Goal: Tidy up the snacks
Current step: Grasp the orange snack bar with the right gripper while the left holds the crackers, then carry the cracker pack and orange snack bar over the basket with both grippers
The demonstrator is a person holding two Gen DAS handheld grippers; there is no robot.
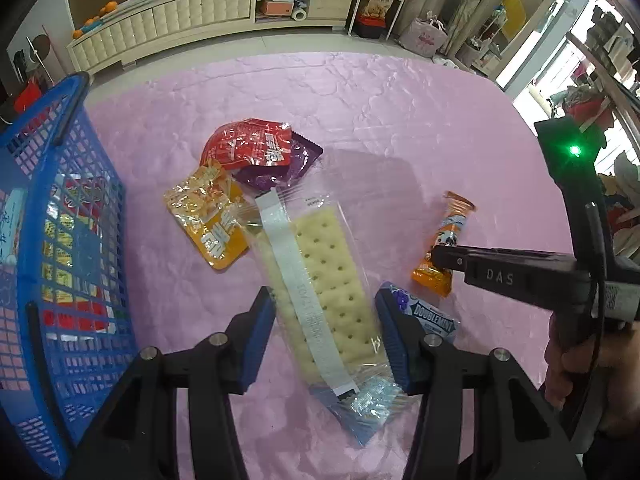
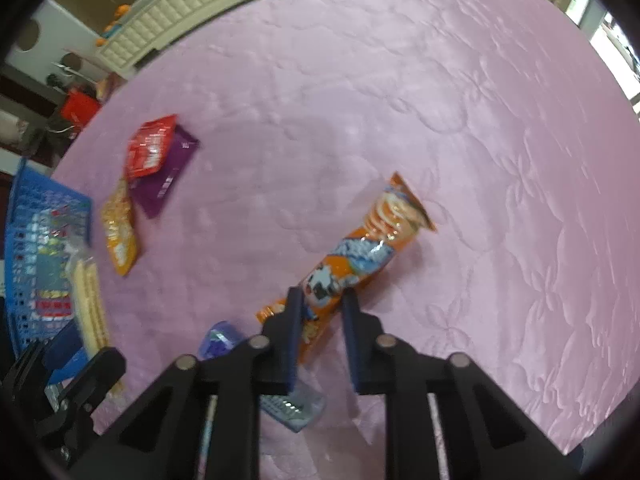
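Gripping a long clear-wrapped pack of pale crackers (image 1: 320, 280) across its width, the left gripper (image 1: 326, 312) presses its blue pads against the two long edges of the wrapper, the pack lifted above the pink quilted table cover (image 1: 400, 120). Just beside the right-hand pad, a small blue Doublemint gum pack (image 1: 432, 312) lies on the cloth. To the right, the right gripper (image 2: 322, 300) points down at a slim orange tube-shaped snack wrapper (image 2: 360, 256), its jaws drawn in on the lower part of the tube, one pad on each side; the wrist view is blurred, but the pads appear to pinch the wrapper, which lies on the cloth. A person's hand (image 1: 580, 360) grasps that gripper's handle at the frame's right edge. On the left stands a blue plastic mesh basket (image 1: 40, 240) with black handles, already holding several packets in red, yellow and blue. Farther back, near the middle of the cloth, three flat packets overlap in a loose pile: a yellow-orange foil pouch (image 1: 212, 220), a red foil pouch (image 1: 248, 144) and a purple packet (image 1: 288, 164) partly under the red one. Beyond the table runs a cream padded low cabinet (image 1: 180, 16).
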